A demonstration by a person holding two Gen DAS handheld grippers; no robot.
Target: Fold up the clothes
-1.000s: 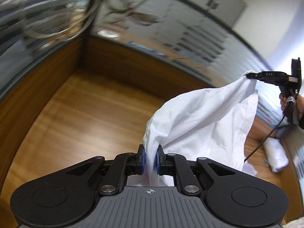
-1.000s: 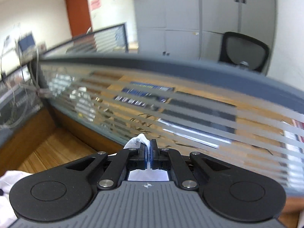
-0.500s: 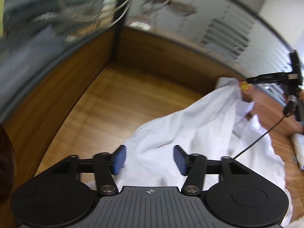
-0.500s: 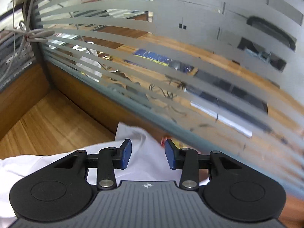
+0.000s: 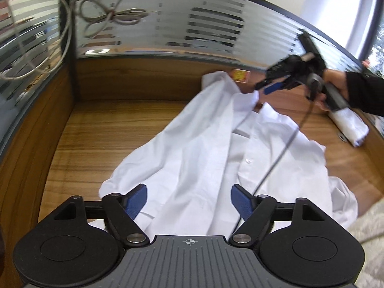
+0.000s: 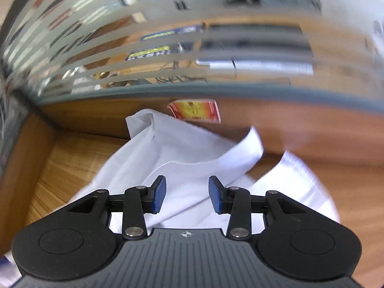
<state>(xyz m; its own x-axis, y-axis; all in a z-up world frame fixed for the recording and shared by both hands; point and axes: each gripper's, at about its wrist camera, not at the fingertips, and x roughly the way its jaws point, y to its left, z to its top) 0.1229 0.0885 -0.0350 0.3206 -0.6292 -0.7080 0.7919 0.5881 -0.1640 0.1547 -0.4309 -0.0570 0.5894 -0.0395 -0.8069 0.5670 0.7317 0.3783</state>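
The white button-up shirt [image 5: 204,148] lay spread and rumpled on the wooden desk [image 5: 100,129], its collar end against the back panel near a red-and-yellow sticker [image 6: 195,110]. The left gripper [image 5: 189,201] hung over its hem, jaws opening, pads clear of the cloth. The right gripper [image 6: 187,193] stood released above the collar [image 6: 249,148].

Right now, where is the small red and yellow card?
The red and yellow card leans on the wooden back wall behind the white shirt, just beyond its collar, centre in the right wrist view.
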